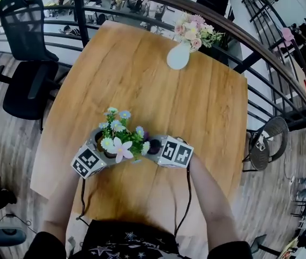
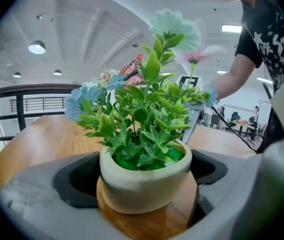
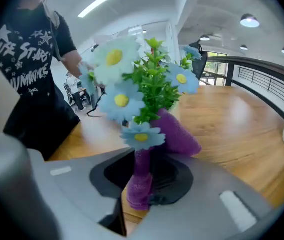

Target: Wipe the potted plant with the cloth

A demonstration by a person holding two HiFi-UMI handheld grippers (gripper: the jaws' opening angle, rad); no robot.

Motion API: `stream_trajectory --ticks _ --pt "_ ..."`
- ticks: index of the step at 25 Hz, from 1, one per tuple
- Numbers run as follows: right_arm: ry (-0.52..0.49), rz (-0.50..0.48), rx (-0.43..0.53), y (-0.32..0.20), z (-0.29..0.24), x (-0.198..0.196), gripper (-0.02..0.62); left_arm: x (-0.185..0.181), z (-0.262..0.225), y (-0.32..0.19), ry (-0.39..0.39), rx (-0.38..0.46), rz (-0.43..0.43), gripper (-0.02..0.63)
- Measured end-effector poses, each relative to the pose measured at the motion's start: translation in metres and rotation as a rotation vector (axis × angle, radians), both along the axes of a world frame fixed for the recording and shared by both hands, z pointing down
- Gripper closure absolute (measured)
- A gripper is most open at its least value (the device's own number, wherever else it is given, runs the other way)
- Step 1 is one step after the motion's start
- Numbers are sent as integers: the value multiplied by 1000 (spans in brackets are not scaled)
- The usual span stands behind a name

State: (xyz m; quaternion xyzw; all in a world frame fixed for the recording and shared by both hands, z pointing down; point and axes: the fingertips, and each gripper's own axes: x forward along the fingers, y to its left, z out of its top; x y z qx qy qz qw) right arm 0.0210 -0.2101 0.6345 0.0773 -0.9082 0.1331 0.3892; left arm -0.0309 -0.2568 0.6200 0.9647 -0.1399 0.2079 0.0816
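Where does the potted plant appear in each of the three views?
Head view: potted plant low in the centre of the picture.
Left gripper view: it stands at centre, between the jaws.
Right gripper view: centre, above the purple cloth.
Shared landmark: the dark railing, in all three.

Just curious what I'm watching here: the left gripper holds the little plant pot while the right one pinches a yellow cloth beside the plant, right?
Not quite. The cloth is purple, not yellow; the right gripper view shows it. Otherwise yes: the left gripper holds the pot and the right gripper pinches the cloth beside the plant.
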Motion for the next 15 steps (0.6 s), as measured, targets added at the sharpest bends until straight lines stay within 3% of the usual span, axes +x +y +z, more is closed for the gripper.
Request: stream_trajectory --ticks 8,15 --pt "-83 66 -45 36 -5 -20 515 1 0 0 11 0 -30 20" --pt "-113 66 -60 60 -2 -38 515 2 1 4 14 0 15 20"
